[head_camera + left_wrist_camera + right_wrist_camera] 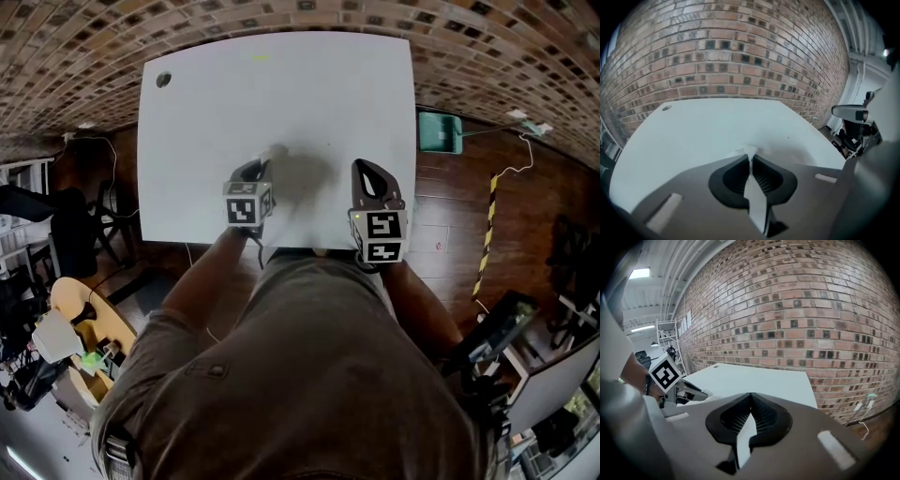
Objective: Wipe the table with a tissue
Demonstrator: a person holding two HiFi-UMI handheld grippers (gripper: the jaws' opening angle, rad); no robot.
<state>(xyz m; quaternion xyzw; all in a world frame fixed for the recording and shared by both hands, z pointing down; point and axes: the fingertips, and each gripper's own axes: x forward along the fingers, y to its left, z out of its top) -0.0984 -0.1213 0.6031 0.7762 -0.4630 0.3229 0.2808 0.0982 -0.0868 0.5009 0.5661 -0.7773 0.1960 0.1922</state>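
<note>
Tissue (749, 150) sits pinched in the left hand-held gripper (750, 158) on the table (708, 129); right hand-held gripper (751, 397) closed, empty

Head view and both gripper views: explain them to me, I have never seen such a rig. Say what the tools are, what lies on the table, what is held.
No robot here: a person holds a two-jaw gripper in each hand. The head view looks down from the person's head onto a white table. The other two cameras ride on the grippers, looking along the jaws. The left gripper is shut on a white tissue; the right gripper is shut, empty.
</note>
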